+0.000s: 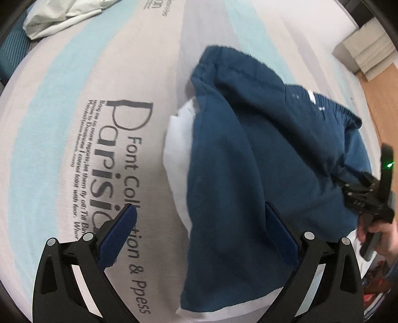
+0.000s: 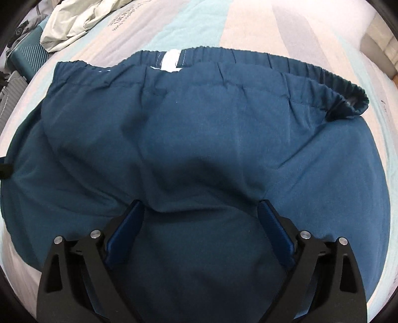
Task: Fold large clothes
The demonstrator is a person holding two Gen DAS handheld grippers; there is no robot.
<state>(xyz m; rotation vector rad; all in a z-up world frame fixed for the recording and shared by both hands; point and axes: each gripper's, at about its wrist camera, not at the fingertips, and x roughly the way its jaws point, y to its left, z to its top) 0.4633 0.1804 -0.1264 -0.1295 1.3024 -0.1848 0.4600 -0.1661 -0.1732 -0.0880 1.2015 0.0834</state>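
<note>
Dark blue trousers [image 1: 248,161] lie folded on the printed bedsheet [image 1: 74,124], and a white cloth [image 1: 177,149] shows under their left edge. My left gripper [image 1: 201,218] hangs open over that left edge, one finger above the sheet and the other above the blue fabric. At the right of the left wrist view, a hand [image 1: 383,238] holds my right gripper [image 1: 353,191] down at the trousers' edge. In the right wrist view the trousers [image 2: 199,124] fill the frame, with the elastic waistband [image 2: 248,59] and a white label at the top. My right gripper [image 2: 201,211] stands wide open over a raised fold.
A pale crumpled garment [image 1: 62,17] lies at the bed's far left corner, also visible as the pale garment [image 2: 72,20]. A teal case [image 2: 27,57] stands beside the bed. Wooden floor [image 1: 373,87] and beige boxes [image 1: 363,52] lie beyond the right edge.
</note>
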